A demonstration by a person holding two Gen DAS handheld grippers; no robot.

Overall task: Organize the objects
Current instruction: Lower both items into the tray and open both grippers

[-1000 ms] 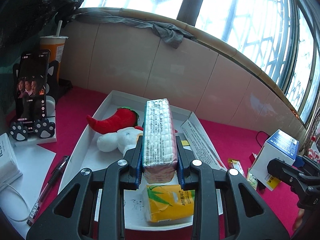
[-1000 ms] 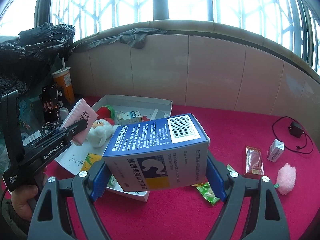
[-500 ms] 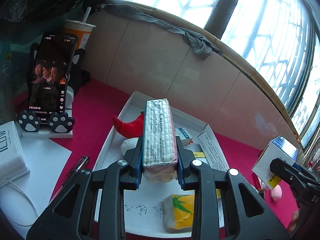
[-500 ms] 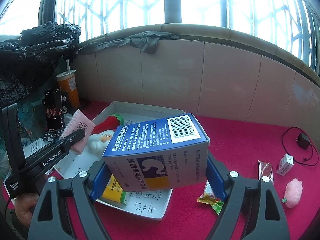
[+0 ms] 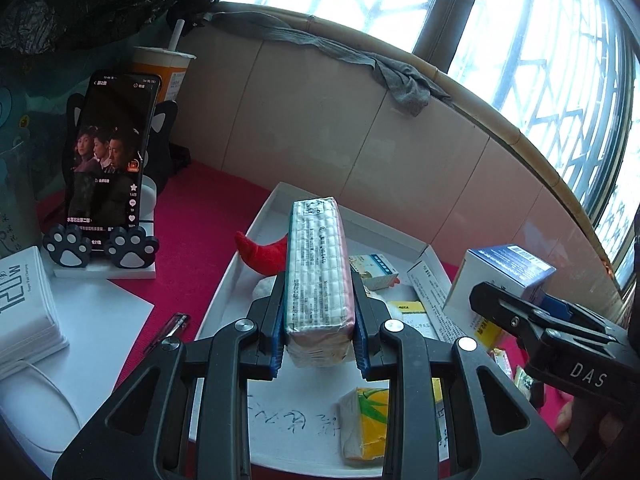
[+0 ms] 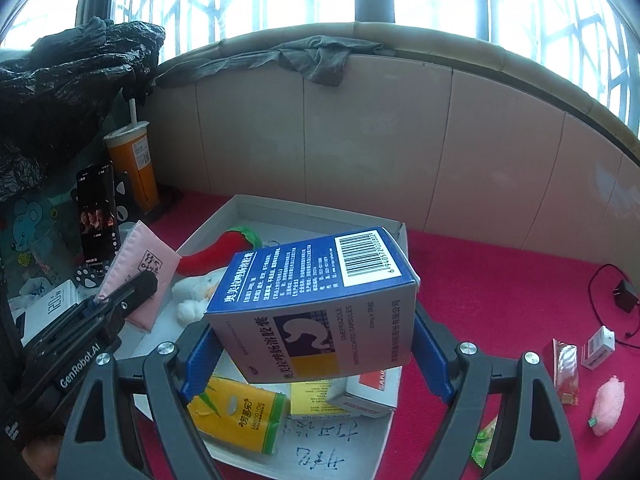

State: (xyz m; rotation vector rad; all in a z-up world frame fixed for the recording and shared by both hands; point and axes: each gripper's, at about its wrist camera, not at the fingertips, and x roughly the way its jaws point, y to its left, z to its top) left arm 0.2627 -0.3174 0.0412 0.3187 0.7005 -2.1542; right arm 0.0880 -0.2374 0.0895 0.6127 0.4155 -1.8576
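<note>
Two grippers, both loaded. Your left gripper (image 5: 320, 344) is clamped tight on a pink tissue pack (image 5: 319, 276), pads squeezing its long sides, pack standing on its narrow edge and pointing away from you. The tool tilts down a bit, hovering over the near half of the white tray (image 5: 256, 224). Your right gripper (image 6: 316, 348) has its jaws spread wide around a blue medicine box (image 6: 316, 304), blue pads pressed on both ends, box canted with the barcode corner up. It's angled down too, sitting over the tray's near right corner. From the left camera you can see the right tool coming in from the side, just beside yours but not touching.

Below the claws, the tray already has a yellow tissue pack (image 6: 240, 416) at the near edge, a red plush chili (image 6: 216, 252) and a white plush toy (image 6: 192, 296) toward the far left, plus a few small cartons (image 6: 360, 396) on the right. The middle of the tray floor, where the handwriting is, shows bare.

Outside the tray: a phone on a paw stand (image 5: 110, 168) and a drink cup (image 6: 132, 168) sit to the left, well apart from the rim, with a pen (image 5: 168, 330) just beside the left wall. On the right the red cloth (image 6: 500, 280) is mostly open, with only a few snack packets (image 6: 566, 368), a pink fuzzy thing (image 6: 608, 404) and a charger (image 6: 624, 296) scattered out there. The tiled wall (image 6: 360, 152) runs close behind the tray's far edge.
</note>
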